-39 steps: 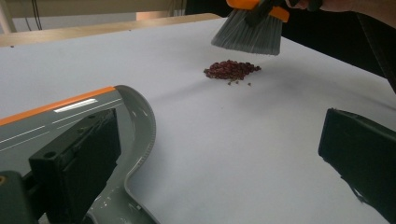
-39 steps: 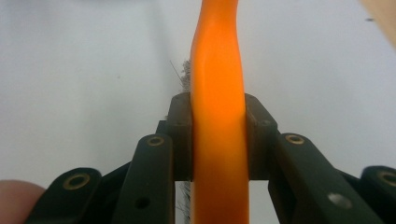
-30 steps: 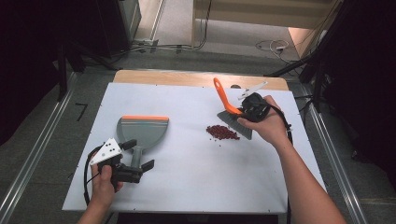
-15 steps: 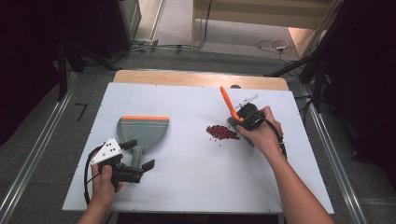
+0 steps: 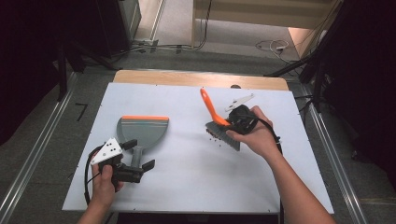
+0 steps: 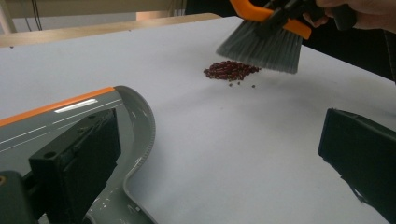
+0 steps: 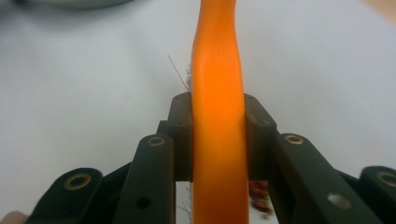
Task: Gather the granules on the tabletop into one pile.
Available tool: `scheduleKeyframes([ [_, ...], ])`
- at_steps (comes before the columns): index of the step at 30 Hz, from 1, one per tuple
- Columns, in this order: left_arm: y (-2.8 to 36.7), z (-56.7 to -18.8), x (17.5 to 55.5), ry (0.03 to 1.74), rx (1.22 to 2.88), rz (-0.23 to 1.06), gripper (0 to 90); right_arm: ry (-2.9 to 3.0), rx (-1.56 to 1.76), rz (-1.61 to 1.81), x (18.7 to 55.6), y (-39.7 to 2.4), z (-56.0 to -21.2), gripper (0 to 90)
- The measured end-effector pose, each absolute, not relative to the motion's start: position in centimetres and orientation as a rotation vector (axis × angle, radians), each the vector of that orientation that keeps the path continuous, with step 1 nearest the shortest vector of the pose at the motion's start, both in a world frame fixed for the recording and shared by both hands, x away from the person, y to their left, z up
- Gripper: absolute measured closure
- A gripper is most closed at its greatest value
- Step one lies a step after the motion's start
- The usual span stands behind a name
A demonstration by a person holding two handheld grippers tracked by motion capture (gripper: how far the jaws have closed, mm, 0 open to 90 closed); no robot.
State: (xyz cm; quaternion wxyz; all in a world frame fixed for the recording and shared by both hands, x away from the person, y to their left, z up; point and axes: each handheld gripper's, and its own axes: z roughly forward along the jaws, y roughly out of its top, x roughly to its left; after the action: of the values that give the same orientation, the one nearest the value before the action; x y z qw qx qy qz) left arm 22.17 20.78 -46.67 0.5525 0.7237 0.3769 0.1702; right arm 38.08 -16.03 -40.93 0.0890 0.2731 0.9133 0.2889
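Near the tabletop's (image 5: pixel 196 186) front-left corner, the left gripper (image 5: pixel 139 159) stands wide with the grey dustpan's (image 5: pixel 142 131) handle between its spread jaws, untouched. Farther back, right of centre, the right gripper (image 5: pixel 232 126) clamps the orange-handled brush (image 5: pixel 212 112), its bristles over the small heap of red beans (image 6: pixel 231 71).

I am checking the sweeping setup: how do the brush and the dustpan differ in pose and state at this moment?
The brush is clamped by its orange handle in the right gripper and its bristles stand by the red beans; the dustpan lies flat on the table. The left gripper is open around the dustpan's handle, not clamping it. Both are grey with orange parts.
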Motion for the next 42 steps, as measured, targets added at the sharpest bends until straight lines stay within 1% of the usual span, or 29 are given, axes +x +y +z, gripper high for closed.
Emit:
scheduleKeyframes([
  [5,20.8,-46.6,22.1,0.889,1.71,0.403,0.0,2.879,0.689,0.829,38.2,-14.5,-42.8,68.3],
  [9,20.9,-46.7,22.1,0.893,1.711,0.404,0.0,2.894,0.64,0.773,39.2,-14.4,-44.1,68.2],
  [15,21.0,-46.7,22.2,0.894,1.707,0.404,0.0,2.844,0.721,0.794,40.5,-15.7,-44.2,68.1],
  [19,21.0,-46.7,22.2,0.895,1.709,0.405,0.0,2.828,0.723,0.816,40.3,-15.9,-43.7,68.3],
  [22,21.0,-46.7,22.1,0.895,1.708,0.404,0.0,2.808,0.757,0.898,39.8,-16.5,-42.9,68.3],
  [32,20.9,-46.7,22.2,0.899,1.709,0.409,0.0,2.655,0.868,1.111,37.2,-21.2,-40.9,68.3],
  [36,20.8,-46.8,22.2,0.894,1.712,0.411,0.0,2.598,0.947,1.176,36.1,-23.5,-41.0,68.3],
  [42,20.7,-46.8,22.2,0.899,1.717,0.413,0.0,2.535,1.045,1.231,34.5,-26.8,-42.1,68.3],
])
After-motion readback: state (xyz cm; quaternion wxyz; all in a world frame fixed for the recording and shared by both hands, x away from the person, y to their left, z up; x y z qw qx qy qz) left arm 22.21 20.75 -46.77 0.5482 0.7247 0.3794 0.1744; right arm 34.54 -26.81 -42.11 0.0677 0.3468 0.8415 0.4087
